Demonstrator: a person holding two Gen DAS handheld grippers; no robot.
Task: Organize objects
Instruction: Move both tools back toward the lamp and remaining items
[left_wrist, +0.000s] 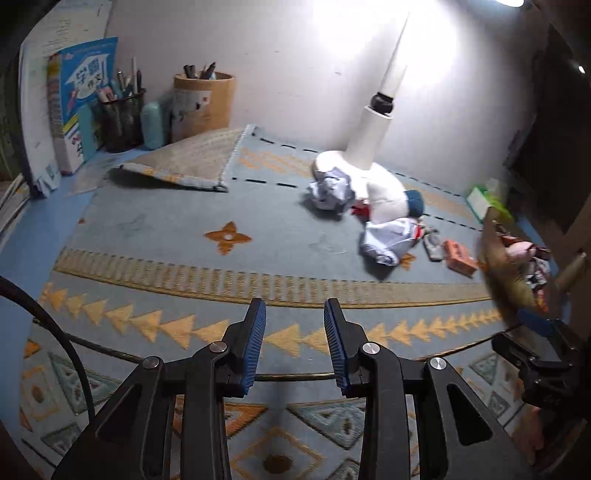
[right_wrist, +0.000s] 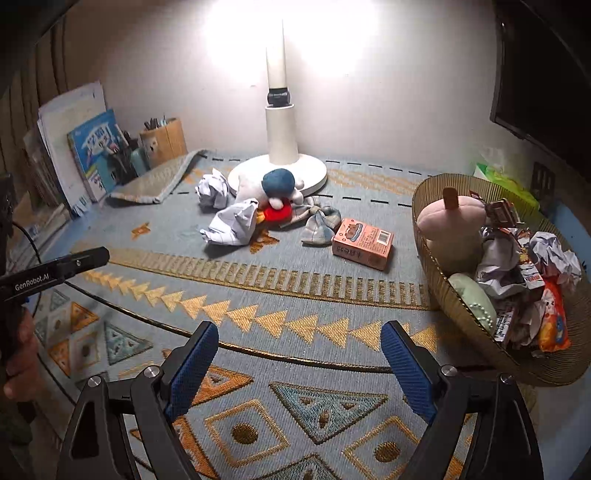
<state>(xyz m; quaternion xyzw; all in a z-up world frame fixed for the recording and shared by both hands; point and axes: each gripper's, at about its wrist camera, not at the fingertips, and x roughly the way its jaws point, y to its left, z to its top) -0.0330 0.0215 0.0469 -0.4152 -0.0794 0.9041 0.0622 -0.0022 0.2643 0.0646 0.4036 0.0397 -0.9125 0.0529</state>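
- Hovering with nothing between the fingers: right gripper (right_wrist: 299, 363) spread wide over the patterned mat (right_wrist: 258, 295), left gripper (left_wrist: 294, 345) set to a narrow gap, also empty.
- Pointing both tools steeply downward and toward the clutter by the lamp base (right_wrist: 277, 173).
- Judging the step as a reach between pickups, with the gold wire basket (right_wrist: 461, 306) already holding a pink plush, a green pouch, wrappers and paper balls.
- Leaving still loose on the mat: the pink box (right_wrist: 362, 243), lying nearest the basket, then the plaid cloth (right_wrist: 321, 221), a blue-capped plush toy (right_wrist: 277, 184) leaning on the lamp base, and two crumpled papers (right_wrist: 231, 225) left of it.
- Calling next, most likely, for the right gripper to advance to the pink box and straddle its short sides before closing.
- Needing the left gripper to widen before taking a paper ball.
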